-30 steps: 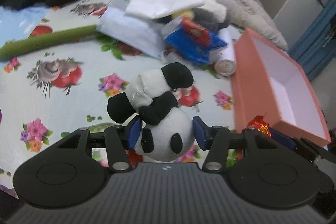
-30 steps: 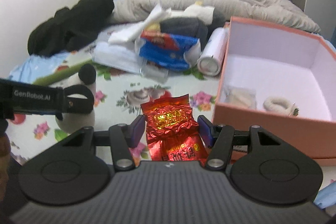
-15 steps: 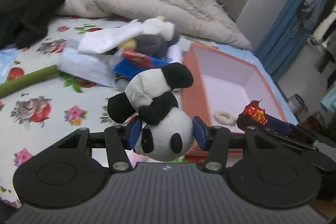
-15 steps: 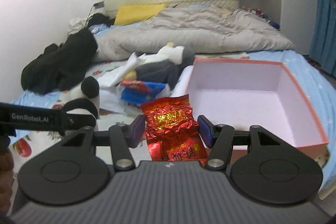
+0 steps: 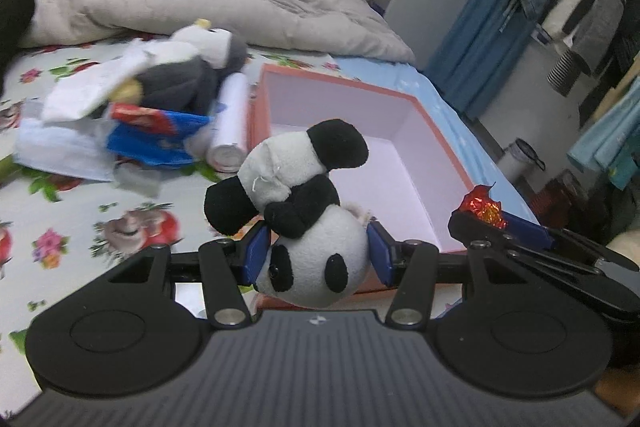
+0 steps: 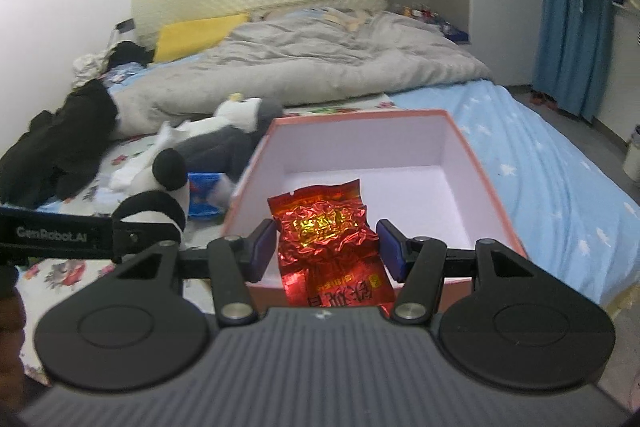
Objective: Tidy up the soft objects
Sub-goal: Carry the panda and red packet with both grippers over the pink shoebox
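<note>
My left claw (image 5: 318, 253) clamps the panda plush (image 5: 304, 223) at lower centre, my right claw (image 6: 328, 247) grips the red foil packet (image 6: 326, 239) before the pink box (image 6: 492, 187).

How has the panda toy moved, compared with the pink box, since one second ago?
Yes. The panda toy, clamped in the left gripper, was beside the pink box over the floral sheet; now it is in front of the box's opening.

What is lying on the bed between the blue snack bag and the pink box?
In the left wrist view, a white roll lies between the blue snack bag and the pink box, right against the box's left wall.
</note>
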### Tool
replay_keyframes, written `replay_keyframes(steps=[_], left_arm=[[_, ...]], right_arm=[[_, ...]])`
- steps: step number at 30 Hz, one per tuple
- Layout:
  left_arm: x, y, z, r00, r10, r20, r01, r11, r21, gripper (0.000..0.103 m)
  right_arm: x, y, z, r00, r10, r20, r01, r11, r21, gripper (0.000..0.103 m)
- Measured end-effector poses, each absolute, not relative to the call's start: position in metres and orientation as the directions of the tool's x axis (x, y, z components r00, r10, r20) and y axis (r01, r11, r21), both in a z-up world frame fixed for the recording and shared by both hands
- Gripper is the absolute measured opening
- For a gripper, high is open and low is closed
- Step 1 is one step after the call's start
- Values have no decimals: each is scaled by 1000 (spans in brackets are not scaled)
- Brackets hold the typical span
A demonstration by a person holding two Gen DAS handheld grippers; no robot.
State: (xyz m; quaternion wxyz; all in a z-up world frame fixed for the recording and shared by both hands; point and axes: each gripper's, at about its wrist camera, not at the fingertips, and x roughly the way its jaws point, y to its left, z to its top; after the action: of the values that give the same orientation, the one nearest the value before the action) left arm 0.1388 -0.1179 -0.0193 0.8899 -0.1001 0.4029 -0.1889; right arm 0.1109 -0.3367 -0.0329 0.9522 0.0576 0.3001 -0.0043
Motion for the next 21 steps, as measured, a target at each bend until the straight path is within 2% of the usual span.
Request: replay_keyframes(steps=[21], left_arm=[[267,-234,-78,444,-404,-799,320,905,-280,59]], right_arm=[[200,-417,-104,692,-2,-722,146,980,137,58]])
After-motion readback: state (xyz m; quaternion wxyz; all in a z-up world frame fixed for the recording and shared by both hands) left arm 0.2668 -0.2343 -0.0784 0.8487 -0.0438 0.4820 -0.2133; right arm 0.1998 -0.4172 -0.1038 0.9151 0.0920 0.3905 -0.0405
